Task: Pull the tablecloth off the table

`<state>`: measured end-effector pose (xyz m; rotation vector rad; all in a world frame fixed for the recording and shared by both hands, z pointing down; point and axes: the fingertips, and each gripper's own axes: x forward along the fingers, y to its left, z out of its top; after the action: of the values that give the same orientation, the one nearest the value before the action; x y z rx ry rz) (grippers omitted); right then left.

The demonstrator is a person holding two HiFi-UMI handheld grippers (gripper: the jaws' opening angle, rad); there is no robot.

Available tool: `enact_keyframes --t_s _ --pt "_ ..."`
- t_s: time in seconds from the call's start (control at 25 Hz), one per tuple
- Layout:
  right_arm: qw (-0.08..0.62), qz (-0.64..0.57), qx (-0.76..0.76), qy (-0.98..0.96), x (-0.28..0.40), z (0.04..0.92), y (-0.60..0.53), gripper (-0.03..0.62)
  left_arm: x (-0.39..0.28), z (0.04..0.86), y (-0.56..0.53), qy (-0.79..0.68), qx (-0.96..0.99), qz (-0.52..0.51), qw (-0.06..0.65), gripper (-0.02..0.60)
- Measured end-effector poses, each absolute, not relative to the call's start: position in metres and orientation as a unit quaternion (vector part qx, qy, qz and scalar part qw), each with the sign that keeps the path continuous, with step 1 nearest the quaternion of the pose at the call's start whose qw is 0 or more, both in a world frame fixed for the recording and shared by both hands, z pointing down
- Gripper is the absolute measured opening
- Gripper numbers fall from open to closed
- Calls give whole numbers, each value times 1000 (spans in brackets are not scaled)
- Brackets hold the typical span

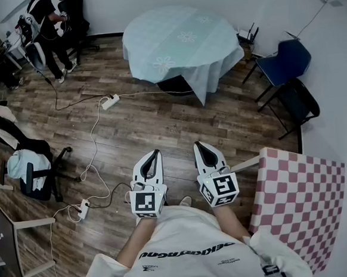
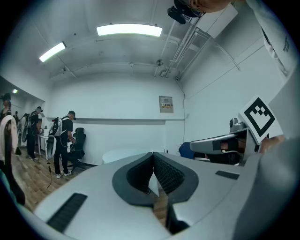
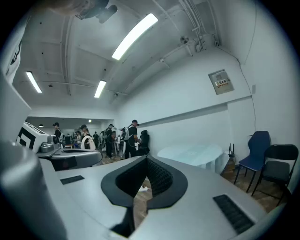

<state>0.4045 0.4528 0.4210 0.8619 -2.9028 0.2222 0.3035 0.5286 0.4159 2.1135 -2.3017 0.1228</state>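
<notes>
A round table under a pale blue tablecloth (image 1: 181, 41) with flower prints stands at the far side of the room; one corner of the cloth hangs low at its front right. Both grippers are held close to my body, well short of the table. My left gripper (image 1: 155, 155) is shut with nothing in it, and my right gripper (image 1: 200, 146) is shut and empty beside it. In the left gripper view the tablecloth (image 2: 123, 155) shows faintly beyond the closed jaws of the left gripper (image 2: 153, 155). In the right gripper view the tablecloth (image 3: 193, 152) lies far ahead of the right gripper (image 3: 146, 160).
A blue chair (image 1: 287, 60) and a black chair (image 1: 299, 98) stand right of the table. A pink-and-white checkered surface (image 1: 301, 202) is at my right. A power strip (image 1: 109, 101) and cables cross the wooden floor. An office chair with clothes (image 1: 29, 167) stands left; a person (image 1: 45, 25) is far left.
</notes>
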Motion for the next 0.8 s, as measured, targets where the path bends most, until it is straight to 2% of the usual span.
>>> enact_keyframes --t_s 0.48,0.8 --pt "41 85 305 -948 344 428 418 37 242 433 491 -713 700 43 13 15" --pt "26 89 343 -935 258 414 366 37 149 420 432 -688 725 42 2 15"
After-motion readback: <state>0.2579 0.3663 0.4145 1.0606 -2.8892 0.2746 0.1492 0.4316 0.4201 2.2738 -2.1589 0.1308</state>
